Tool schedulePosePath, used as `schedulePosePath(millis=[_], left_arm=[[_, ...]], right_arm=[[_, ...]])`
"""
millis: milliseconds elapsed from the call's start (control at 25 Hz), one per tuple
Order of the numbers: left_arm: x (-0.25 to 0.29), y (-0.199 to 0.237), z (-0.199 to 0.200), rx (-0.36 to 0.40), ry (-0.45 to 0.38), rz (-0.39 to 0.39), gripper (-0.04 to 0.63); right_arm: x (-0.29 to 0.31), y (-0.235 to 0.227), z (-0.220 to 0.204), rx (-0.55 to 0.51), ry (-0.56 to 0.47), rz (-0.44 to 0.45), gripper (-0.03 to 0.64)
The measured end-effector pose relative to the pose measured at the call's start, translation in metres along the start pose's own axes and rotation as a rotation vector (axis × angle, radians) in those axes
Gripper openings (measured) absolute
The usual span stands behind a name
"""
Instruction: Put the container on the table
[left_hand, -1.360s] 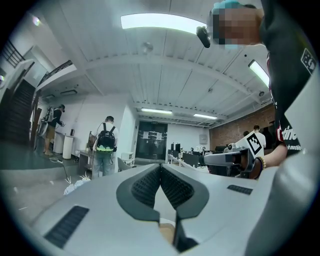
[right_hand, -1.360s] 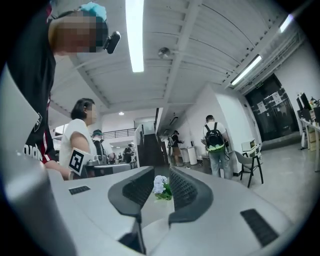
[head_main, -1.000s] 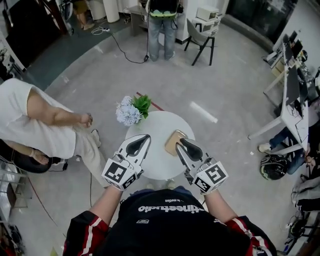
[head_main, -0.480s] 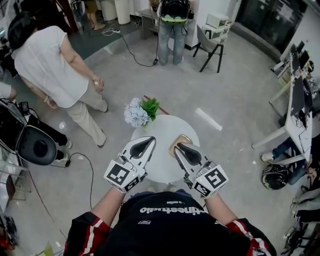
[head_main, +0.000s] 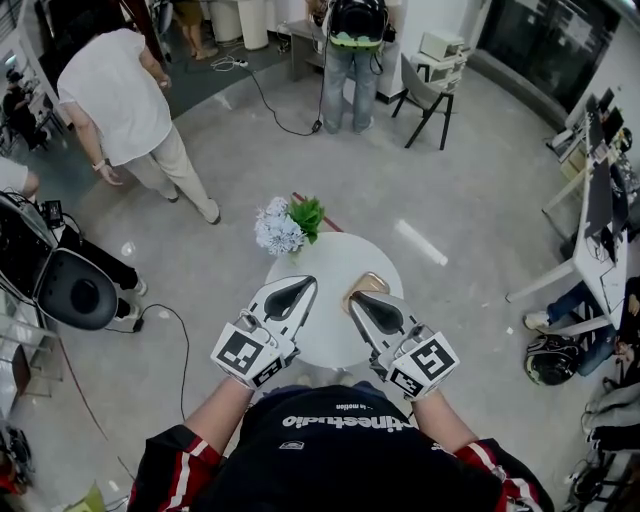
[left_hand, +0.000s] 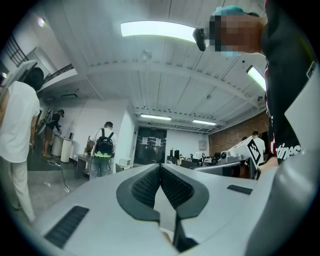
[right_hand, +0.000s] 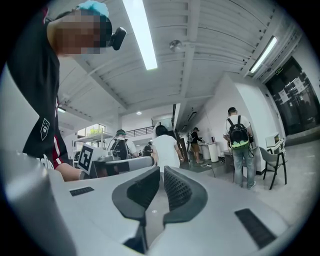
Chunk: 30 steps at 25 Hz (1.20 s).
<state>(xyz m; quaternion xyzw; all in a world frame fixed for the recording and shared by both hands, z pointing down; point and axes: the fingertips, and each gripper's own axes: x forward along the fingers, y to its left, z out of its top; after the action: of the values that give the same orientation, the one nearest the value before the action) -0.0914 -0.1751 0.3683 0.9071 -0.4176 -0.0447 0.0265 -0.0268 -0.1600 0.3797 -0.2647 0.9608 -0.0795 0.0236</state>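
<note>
Round white table (head_main: 325, 268), grey floor (head_main: 450, 170).

This looks like an open-plan office or lab workspace. A round white table (head_main: 330, 265) stands alone on a wide, polished grey floor (head_main: 450, 200). To the table's right, white desks (head_main: 580, 235) carry dark monitors (head_main: 585, 175). Beyond the table are a black chair (head_main: 425, 95) and a standing person with a backpack (head_main: 352, 40), and a black cable (head_main: 258, 95) trails across the floor nearby. Strip lights (right_hand: 140, 32) run along a ribbed white ceiling (left_hand: 165, 75), and one wall is bare brick (left_hand: 235, 137).
</note>
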Motion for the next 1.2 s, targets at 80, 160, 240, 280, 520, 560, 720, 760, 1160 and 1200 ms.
schedulePosePath(millis=[80, 160, 240, 280, 520, 560, 720, 760, 1160, 1200], left_arm=[[-0.001, -0.001, 0.003, -0.006, -0.006, -0.005, 0.023], [0.002, -0.005, 0.007, -0.004, -0.009, -0.014, 0.023], [0.008, -0.009, 0.009, -0.001, -0.008, -0.021, 0.023], [0.01, -0.011, 0.009, 0.0, -0.007, -0.023, 0.023], [0.003, -0.009, 0.011, -0.001, -0.013, -0.025, 0.023], [0.002, -0.008, 0.011, -0.002, -0.012, -0.025, 0.023], [0.006, -0.011, 0.009, -0.005, -0.006, -0.026, 0.023], [0.006, -0.012, 0.008, -0.008, -0.007, -0.027, 0.023], [0.003, -0.014, -0.001, -0.019, 0.007, -0.031, 0.023], [0.003, -0.016, -0.002, -0.018, 0.008, -0.033, 0.023]], right_arm=[[0.001, 0.001, 0.0, 0.003, -0.002, -0.001, 0.04], [0.0, 0.0, 0.003, 0.001, -0.008, -0.004, 0.035], [-0.004, -0.005, 0.007, -0.002, -0.015, -0.006, 0.032], [-0.006, -0.006, 0.008, -0.002, -0.017, -0.007, 0.032], [-0.003, 0.0, 0.007, -0.017, -0.012, -0.019, 0.026], [-0.002, 0.001, 0.007, -0.02, -0.012, -0.021, 0.025], [-0.006, -0.003, 0.008, -0.026, -0.011, -0.031, 0.017], [-0.007, -0.004, 0.008, -0.027, -0.011, -0.032, 0.017], [-0.011, -0.002, 0.002, -0.027, -0.002, -0.054, 0.015], [-0.012, -0.002, 0.002, -0.028, -0.003, -0.056, 0.015]])
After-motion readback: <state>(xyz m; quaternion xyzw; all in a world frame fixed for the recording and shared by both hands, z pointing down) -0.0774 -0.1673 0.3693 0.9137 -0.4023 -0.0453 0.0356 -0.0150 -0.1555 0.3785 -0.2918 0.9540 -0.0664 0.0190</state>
